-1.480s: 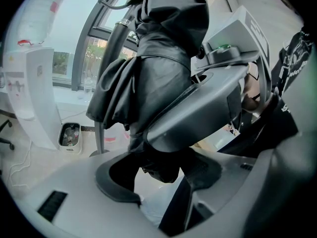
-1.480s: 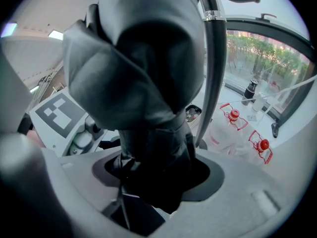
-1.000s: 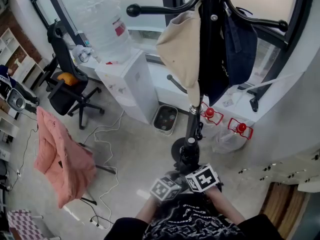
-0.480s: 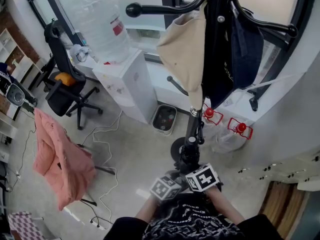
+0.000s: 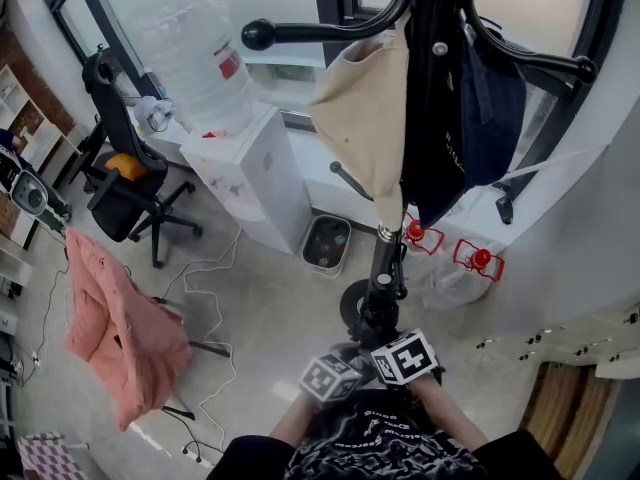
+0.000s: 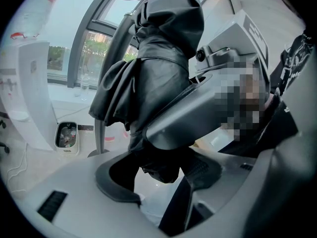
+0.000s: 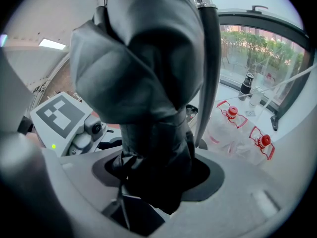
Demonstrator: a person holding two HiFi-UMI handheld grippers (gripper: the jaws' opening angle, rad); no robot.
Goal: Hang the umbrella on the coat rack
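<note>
Umbrella (image 7: 143,73), folded and black, clamped low by both tools: left gripper (image 6: 156,175) closed on bottom end, right gripper (image 7: 153,175) closed wide round bundle. Long axis pointed up-forward toward coat rack (image 5: 385,253). Free hook (image 5: 300,34) seen well above, leftward — left gripper judged nearer.

No word or number can be read anywhere. The red label (image 5: 231,63) on the water jug (image 5: 195,48) is too small to make out. So is the white print on the dark garment (image 5: 452,153) hanging from the coat rack (image 5: 384,258) and on the person's black top (image 5: 385,433). The left marker cube (image 5: 330,376) and the right marker cube (image 5: 405,356) bear only black-and-white square patterns.
</note>
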